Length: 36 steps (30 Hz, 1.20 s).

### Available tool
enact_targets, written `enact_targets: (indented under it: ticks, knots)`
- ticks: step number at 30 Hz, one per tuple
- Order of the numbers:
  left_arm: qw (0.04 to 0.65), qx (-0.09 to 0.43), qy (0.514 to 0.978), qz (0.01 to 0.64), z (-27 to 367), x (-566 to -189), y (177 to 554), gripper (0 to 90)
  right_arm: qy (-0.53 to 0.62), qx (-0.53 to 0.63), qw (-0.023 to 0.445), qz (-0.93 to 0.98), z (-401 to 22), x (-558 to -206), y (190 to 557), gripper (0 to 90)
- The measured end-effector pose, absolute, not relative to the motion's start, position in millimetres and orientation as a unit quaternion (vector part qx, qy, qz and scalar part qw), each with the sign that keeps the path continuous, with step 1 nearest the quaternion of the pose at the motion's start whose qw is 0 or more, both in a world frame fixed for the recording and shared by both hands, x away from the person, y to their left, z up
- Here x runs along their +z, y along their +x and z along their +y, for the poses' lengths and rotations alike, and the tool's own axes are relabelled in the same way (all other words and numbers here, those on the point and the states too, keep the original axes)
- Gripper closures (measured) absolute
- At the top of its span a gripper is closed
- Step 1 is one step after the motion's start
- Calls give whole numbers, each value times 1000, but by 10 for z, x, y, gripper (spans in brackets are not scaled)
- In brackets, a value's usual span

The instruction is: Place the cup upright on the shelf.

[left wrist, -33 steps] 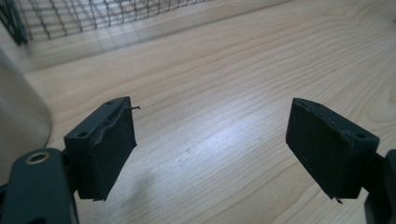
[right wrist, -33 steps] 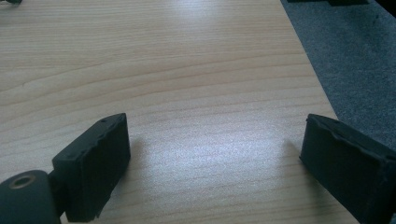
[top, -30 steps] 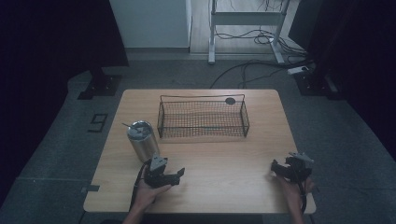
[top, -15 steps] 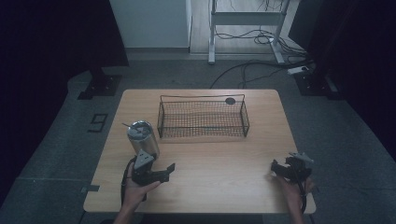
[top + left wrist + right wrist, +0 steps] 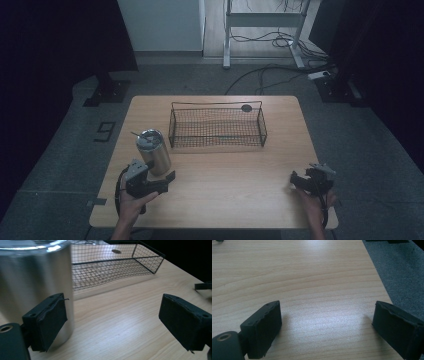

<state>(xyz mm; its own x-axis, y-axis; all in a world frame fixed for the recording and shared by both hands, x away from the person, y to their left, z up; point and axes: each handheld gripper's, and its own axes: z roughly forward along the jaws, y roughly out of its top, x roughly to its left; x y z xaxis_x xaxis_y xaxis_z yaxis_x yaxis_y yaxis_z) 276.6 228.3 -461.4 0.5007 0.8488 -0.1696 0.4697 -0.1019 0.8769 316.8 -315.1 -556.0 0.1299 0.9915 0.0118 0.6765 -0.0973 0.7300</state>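
A steel tumbler stands on the left of the wooden table, with something thin sticking out at its rim. My left gripper sits just in front of it, open and holding nothing. In the left gripper view the tumbler rises close behind the left pad, mostly outside the gap of the gripper. A black wire basket stands mid-table, seen again as the basket. Near the front right corner my right gripper is open, and the right gripper view shows this gripper over bare wood.
A small dark round disc lies on the table behind the basket. The table's right edge runs close to the right gripper, with grey floor beyond. Cables and a metal stand sit on the floor at the back.
My left gripper has slid left along the front of the table and now sits right by the tumbler. The right gripper has stayed put.
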Motion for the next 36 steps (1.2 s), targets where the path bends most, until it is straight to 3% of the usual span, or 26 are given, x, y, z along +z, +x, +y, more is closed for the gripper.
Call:
enact_targets:
  ticks: [20,36]
  knots:
    - [477,221,684,505,2628,-4680,2898,41,690,267,296,604,-3149,-5560,3167,91]
    - [444,234,687,526,2582,-4740,3124,0,691,267,296,603,-3150,-5560,3167,92]
